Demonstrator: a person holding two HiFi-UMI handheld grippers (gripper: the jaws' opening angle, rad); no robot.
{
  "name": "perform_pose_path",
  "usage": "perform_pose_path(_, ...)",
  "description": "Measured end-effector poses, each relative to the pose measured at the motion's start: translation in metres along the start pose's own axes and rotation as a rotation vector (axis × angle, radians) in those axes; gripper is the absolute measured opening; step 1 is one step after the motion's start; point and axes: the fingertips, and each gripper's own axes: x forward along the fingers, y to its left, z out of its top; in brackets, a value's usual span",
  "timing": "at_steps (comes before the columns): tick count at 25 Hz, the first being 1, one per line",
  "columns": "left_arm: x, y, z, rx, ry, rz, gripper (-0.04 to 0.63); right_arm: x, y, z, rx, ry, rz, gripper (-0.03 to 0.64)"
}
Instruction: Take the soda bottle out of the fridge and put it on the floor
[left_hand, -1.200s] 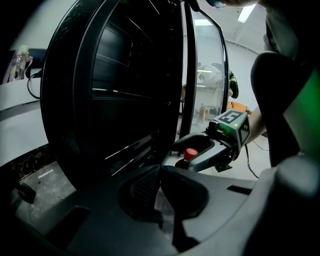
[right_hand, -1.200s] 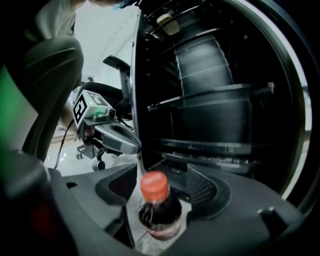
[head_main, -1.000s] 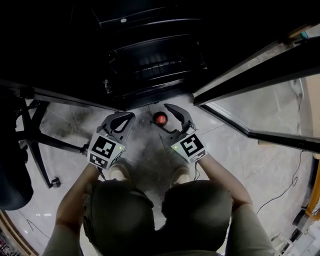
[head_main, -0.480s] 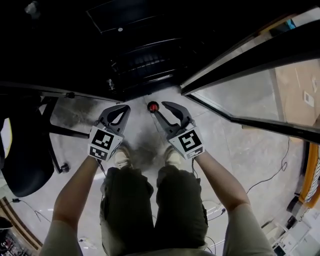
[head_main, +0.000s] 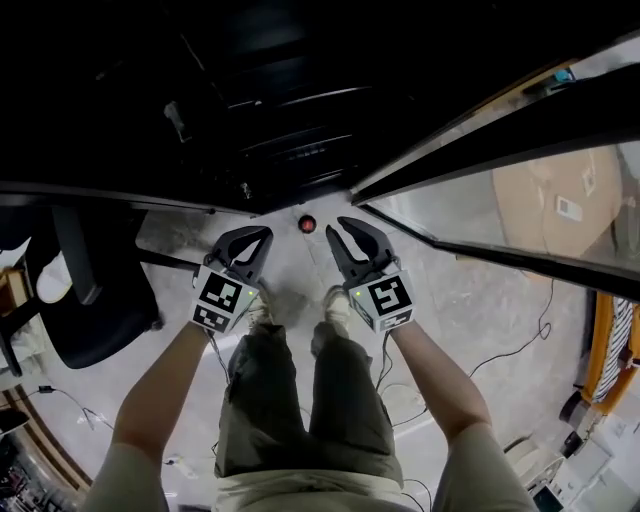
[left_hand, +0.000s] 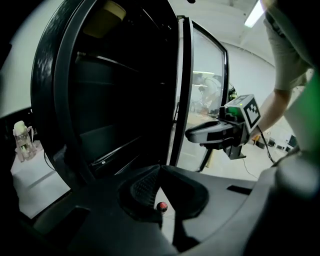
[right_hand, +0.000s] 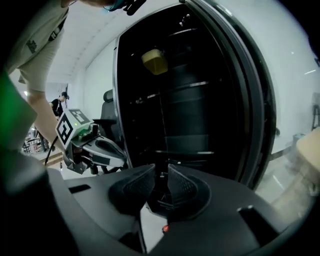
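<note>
So the soda bottle is out and standing on the floor, right up against the edge where the floor meets the base of the fridge. From the head view we only see its red cap. Looks like the task is basically done.

Neither gripper holds anything. The left gripper has its jaws pressed together with nothing in them. The right gripper is down to a narrow gap; its jaws have just been closing and nothing sits between them. Both hang above the bottle, clear of it.

What worries us is where the bottle stands:
- The glass door is swung open to the right, and the bottle looks close to the door's sweep. Shutting it carelessly would probably knock it over.
- Our shoes are near it, so one step forward could kick it.
- A tall bottle on smooth tile likely tips and rolls easily, maybe back under the fridge.

Other stuff around: an office chair on the left, with its base near our left foot, and cables trailing on the floor to the right. Nothing stands between us and the bottle.
</note>
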Motion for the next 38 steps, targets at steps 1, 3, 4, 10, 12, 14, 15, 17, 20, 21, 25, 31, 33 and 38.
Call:
perform_pose_path(1, -0.01, -0.002, 0.017, -0.002, -0.002, 0.001, 0.006, -0.009, -0.001, 0.017, 0.01, 0.002, -0.009, 0.063)
perform_pose_path(3, -0.034, -0.008, 0.053, 0.011, 0.008, 0.003, 0.006, -0.028, 0.0, 0.053, 0.043, 0.002, -0.025, 0.057)
perform_pose_path(4, -0.047, -0.013, 0.073, 0.023, 0.008, -0.002, 0.006, -0.038, 0.001, 0.072, 0.06, 0.002, -0.033, 0.052)
perform_pose_path(10, -0.115, -0.042, 0.176, 0.07, -0.05, -0.045, 0.006, -0.098, 0.014, 0.176, 0.071, 0.007, -0.061, 0.035)
perform_pose_path(12, -0.135, -0.045, 0.205, 0.077, -0.063, -0.046, 0.006, -0.112, 0.018, 0.208, 0.072, 0.001, -0.063, 0.032)
perform_pose_path(14, -0.152, -0.048, 0.23, 0.088, -0.073, -0.045, 0.006, -0.125, 0.021, 0.24, 0.068, -0.008, -0.069, 0.029)
perform_pose_path(15, -0.162, -0.049, 0.241, 0.092, -0.078, -0.045, 0.006, -0.13, 0.023, 0.255, 0.064, -0.012, -0.072, 0.028)
perform_pose_path(17, -0.184, -0.05, 0.263, 0.086, -0.09, -0.044, 0.006, -0.142, 0.031, 0.286, 0.065, -0.021, -0.071, 0.023)
perform_pose_path(20, -0.217, -0.051, 0.294, 0.037, -0.115, -0.045, 0.006, -0.155, 0.044, 0.33, 0.063, -0.04, -0.045, 0.006)
perform_pose_path(21, -0.228, -0.052, 0.304, 0.028, -0.123, -0.046, 0.006, -0.16, 0.048, 0.343, 0.051, -0.05, -0.041, 0.005)
perform_pose_path(25, -0.266, -0.055, 0.347, 0.039, -0.164, -0.041, 0.006, -0.18, 0.061, 0.398, 0.006, -0.089, -0.04, 0.003)
perform_pose_path(31, -0.323, -0.056, 0.407, 0.053, -0.258, -0.01, 0.006, -0.209, 0.08, 0.471, 0.026, -0.126, -0.033, 0.002)
perform_pose_path(33, -0.341, -0.054, 0.425, 0.056, -0.288, 0.006, 0.006, -0.217, 0.087, 0.493, 0.016, -0.134, -0.024, 0.0)
perform_pose_path(38, -0.384, -0.05, 0.459, 0.007, -0.356, 0.039, 0.006, -0.238, 0.111, 0.538, -0.023, -0.14, -0.009, 0.0)
